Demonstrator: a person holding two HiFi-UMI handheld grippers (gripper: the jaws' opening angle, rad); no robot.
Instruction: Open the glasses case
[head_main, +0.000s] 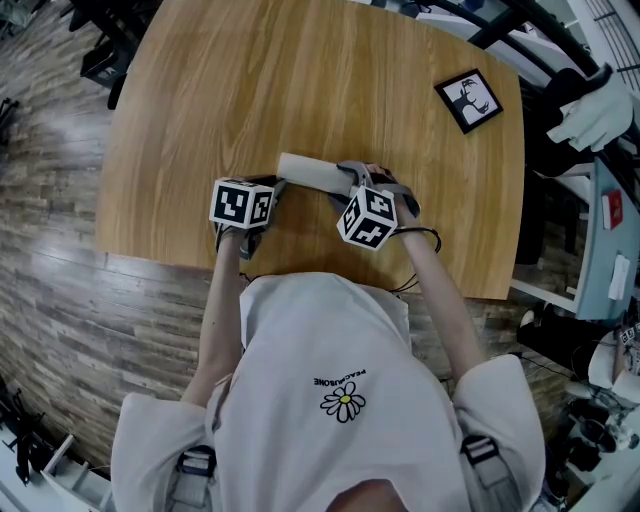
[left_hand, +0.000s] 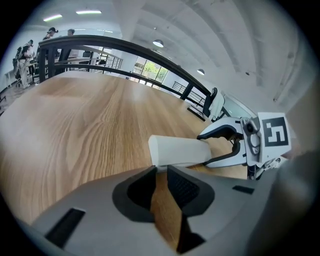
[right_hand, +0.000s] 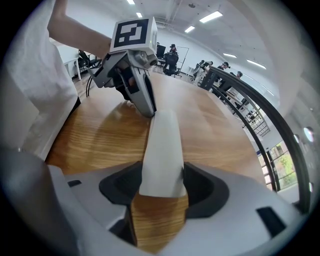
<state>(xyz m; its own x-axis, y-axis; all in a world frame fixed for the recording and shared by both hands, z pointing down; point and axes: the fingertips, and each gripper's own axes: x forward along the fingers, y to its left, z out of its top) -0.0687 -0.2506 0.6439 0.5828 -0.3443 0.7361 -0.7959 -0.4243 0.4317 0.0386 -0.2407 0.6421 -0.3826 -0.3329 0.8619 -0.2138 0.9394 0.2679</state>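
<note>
The glasses case (right_hand: 162, 145) was clamped by the right gripper (right_hand: 161, 181), mid-frame. The fingers of the left gripper (left_hand: 161, 172) were seen narrowly apart, empty.

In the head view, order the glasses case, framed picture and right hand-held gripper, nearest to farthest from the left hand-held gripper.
1. glasses case, at its tips.
2. right hand-held gripper, gripping the case.
3. framed picture, far off, upper right.

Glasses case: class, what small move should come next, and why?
Probably nudge the left gripper forward onto the glasses case: its jaws stand apart just short of one end, while the right gripper clamps the other end and the case looks closed.
</note>
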